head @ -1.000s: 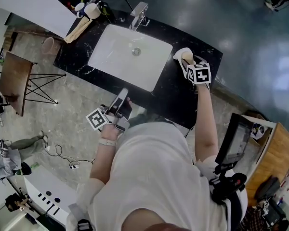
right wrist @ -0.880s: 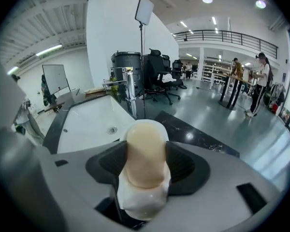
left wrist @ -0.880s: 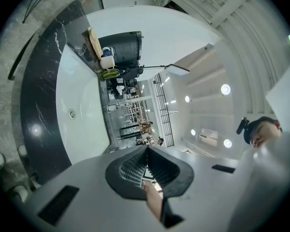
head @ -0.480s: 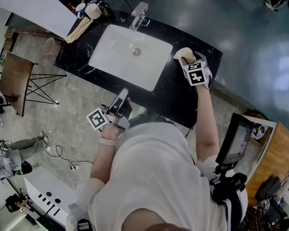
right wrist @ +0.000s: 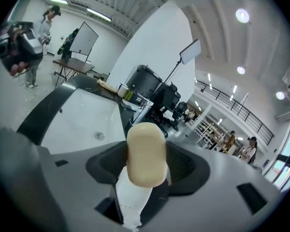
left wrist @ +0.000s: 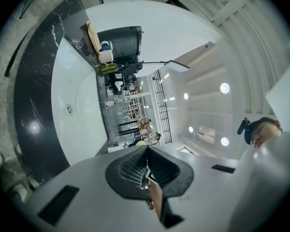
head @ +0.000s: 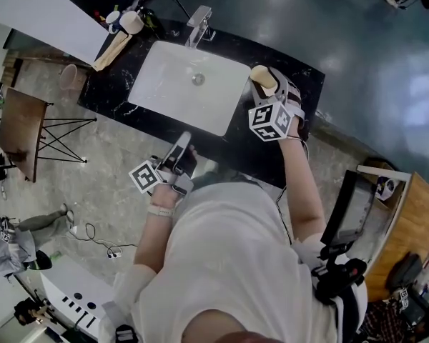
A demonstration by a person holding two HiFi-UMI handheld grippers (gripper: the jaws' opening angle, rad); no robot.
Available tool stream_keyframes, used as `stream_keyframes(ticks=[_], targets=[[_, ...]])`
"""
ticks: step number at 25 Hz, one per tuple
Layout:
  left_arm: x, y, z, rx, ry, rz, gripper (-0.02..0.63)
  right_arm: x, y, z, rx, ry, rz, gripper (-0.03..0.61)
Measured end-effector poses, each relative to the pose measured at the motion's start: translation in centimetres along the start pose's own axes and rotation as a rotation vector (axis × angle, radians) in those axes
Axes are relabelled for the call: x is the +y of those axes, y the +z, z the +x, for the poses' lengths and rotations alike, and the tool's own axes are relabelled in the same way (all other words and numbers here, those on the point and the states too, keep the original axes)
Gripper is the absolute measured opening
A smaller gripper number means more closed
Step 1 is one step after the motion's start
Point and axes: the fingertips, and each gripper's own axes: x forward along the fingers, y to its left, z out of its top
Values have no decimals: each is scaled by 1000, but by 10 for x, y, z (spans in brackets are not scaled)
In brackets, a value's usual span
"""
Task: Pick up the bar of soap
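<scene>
The cream oval bar of soap (right wrist: 146, 153) sits upright between the jaws of my right gripper (right wrist: 146, 167), which is shut on it. In the head view the soap (head: 262, 78) is held over the right end of the black counter (head: 261, 156), just right of the white sink (head: 164, 98), with my right gripper (head: 266, 86) behind it. My left gripper (head: 181, 143) hangs low at the counter's front edge near the person's body. In the left gripper view its jaws (left wrist: 146, 166) are shut with nothing between them.
A chrome faucet (head: 199, 21) stands behind the sink. White cups (head: 126, 20) and a wooden item (head: 112, 48) lie at the counter's far left. A folding table (head: 18, 123) stands on the floor at left, and a monitor (head: 347, 206) at right.
My right gripper with the soap has shifted left and risen toward the camera, its marker cube now looking larger. The left gripper has stayed in place.
</scene>
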Motion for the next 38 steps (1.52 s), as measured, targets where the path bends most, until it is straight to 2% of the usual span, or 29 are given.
stream_keyframes(ticks=[5, 16, 22, 29, 38], targets=[[0, -6, 8, 35, -9, -7, 8, -10, 39, -25, -113, -124, -64, 261], [-7, -9, 30, 101, -59, -24, 8, -39, 95, -98, -316, -321, -35, 261], [-11, -17, 47, 145, -86, -36, 8, -52, 99, -124, -376, -415, -13, 261], [-15, -25, 64, 184, -117, -36, 8, -65, 86, -144, -396, -466, 91, 261], [-16, -33, 74, 222, -133, -42, 8, -74, 76, -156, -385, -514, 122, 261]])
